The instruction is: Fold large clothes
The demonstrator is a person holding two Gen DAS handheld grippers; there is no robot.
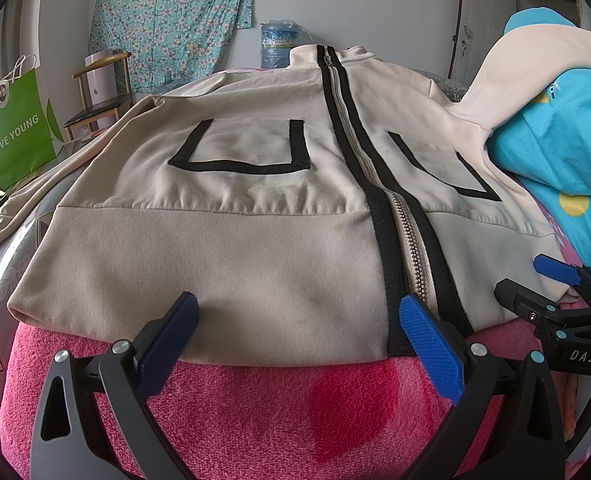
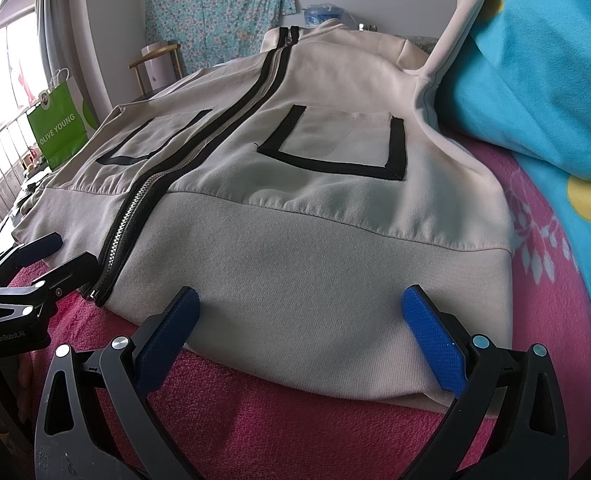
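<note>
A cream zip-up jacket (image 1: 255, 208) with black trim and two black-outlined pockets lies flat, front up, on a pink blanket (image 1: 255, 412); it also shows in the right wrist view (image 2: 315, 248). Its right sleeve (image 1: 515, 80) drapes up over a blue quilt. My left gripper (image 1: 299, 316) is open at the hem, left of the zipper (image 1: 407, 240). My right gripper (image 2: 301, 312) is open at the hem, right of the zipper (image 2: 135, 220). Each gripper shows in the other's view: the right one (image 1: 563, 280), the left one (image 2: 51, 252).
A blue quilt (image 1: 555, 140) is piled at the right of the bed. A green paper bag (image 1: 15, 140), a chair (image 1: 99, 92) and a water bottle (image 1: 279, 44) stand beyond the bed. A floral cloth (image 1: 167, 20) hangs on the wall.
</note>
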